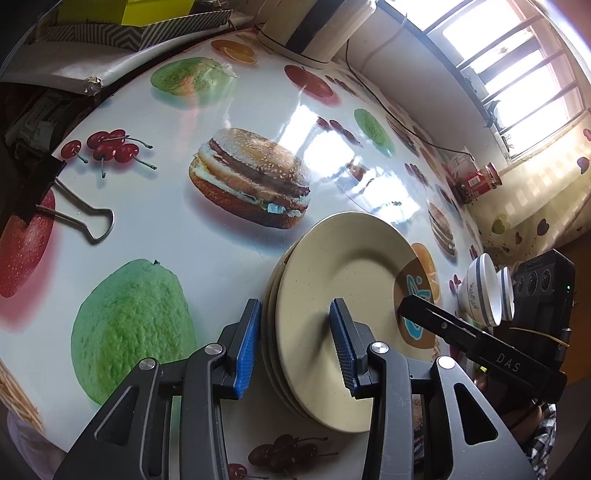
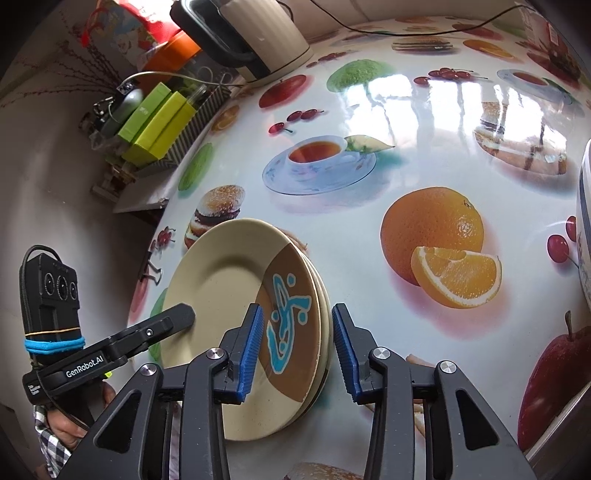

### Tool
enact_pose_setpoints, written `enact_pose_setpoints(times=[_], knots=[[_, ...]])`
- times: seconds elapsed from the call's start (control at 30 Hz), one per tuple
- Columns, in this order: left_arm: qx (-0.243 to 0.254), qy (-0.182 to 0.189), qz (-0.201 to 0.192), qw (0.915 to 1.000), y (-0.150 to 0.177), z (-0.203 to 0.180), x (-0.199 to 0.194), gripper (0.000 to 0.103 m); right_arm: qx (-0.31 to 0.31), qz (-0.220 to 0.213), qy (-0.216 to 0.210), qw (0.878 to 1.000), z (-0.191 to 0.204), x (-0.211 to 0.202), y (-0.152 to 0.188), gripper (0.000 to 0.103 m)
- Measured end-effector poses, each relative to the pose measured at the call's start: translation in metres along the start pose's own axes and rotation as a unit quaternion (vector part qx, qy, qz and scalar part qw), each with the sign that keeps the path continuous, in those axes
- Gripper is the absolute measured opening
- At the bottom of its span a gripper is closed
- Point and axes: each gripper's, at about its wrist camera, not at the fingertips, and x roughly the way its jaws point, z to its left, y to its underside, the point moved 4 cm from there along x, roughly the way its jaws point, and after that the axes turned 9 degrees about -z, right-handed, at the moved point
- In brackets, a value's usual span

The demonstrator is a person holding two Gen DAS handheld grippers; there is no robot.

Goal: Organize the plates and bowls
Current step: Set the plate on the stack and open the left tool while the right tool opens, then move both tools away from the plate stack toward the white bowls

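Left gripper (image 1: 293, 345) straddles the near left rim of the plate stack (image 1: 343, 314), pads apart, no visible press; not clamped. Right gripper (image 2: 297, 349) straddles the stack's right rim likewise, loose. Stack lies flat on the printed tablecloth (image 1: 177, 229). Beyond: two bowls (image 1: 484, 291), kettle (image 2: 255, 33).

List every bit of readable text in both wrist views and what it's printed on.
"DAS" on the right gripper arm, seen from the left wrist.
"GenRobot.AI" on the left gripper arm, seen from the right wrist.
Small vertical print beside it: too small to read.
Red jar label: blurred.
Green boxes: print unreadable.
Bowl side marking: unreadable.
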Motion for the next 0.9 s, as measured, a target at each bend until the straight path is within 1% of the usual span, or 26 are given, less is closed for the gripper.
enact_pose_setpoints(times=[0.3, 0.57, 0.9], knots=[[0.015, 0.004, 0.009, 0.9998, -0.022, -0.016, 0.022, 0.039, 0.011, -0.005, 0.021, 1.000, -0.017, 0.003, -0.027, 0.038], [0.026, 0.010, 0.015, 0.9995, -0.040, -0.029, 0.041, 0.039, 0.029, -0.010, 0.032, 0.999, -0.033, 0.005, -0.048, 0.038], [0.046, 0.006, 0.017, 0.9988, -0.064, -0.045, 0.063, 0.039, 0.041, -0.017, 0.043, 0.998, -0.050, 0.009, -0.076, 0.038]])
